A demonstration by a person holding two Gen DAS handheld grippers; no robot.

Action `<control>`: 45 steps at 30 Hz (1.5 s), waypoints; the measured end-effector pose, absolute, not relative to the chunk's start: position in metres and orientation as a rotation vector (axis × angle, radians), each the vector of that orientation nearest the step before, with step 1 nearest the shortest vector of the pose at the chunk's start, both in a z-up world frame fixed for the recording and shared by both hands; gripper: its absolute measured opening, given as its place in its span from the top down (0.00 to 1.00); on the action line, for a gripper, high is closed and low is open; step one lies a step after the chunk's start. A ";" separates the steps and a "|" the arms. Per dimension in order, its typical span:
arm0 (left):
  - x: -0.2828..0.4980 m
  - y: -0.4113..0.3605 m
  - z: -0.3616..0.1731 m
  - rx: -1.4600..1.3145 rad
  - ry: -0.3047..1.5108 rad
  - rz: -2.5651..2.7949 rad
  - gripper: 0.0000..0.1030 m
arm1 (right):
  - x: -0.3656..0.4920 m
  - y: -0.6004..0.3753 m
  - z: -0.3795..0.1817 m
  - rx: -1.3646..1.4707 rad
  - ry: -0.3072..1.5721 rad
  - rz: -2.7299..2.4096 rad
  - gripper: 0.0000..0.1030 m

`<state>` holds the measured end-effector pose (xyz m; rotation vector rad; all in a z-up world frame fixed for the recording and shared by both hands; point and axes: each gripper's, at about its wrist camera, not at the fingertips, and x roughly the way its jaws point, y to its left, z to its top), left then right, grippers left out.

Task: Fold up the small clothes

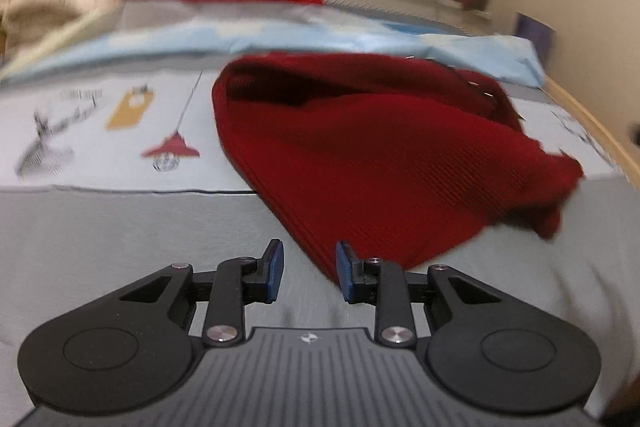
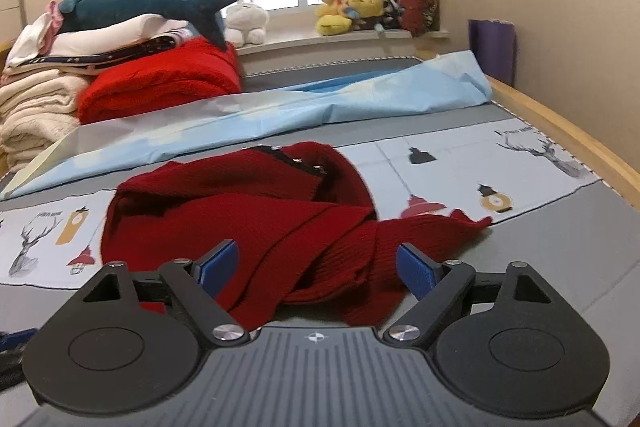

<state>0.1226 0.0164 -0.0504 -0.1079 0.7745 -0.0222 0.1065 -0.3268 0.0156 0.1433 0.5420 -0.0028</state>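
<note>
Dark red knit sweater lies crumpled on bed, near the folded bright red blanket. Left tongs narrowly parted, gripping nothing, at sweater's near edge. Right tongs wide apart over sweater, pads not pressing it.

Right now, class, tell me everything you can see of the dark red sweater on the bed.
The sweater is dark red ribbed knit, crumpled, not folded, lying on the bed cover. A dark trimmed edge with small metal studs shows near its top. One part trails right toward the grey strip. Neither tongs grips it.
</note>
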 end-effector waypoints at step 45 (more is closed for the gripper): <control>0.102 0.263 -0.060 -0.080 1.168 -0.148 0.70 | 0.153 -0.330 -0.072 0.397 1.020 0.005 0.63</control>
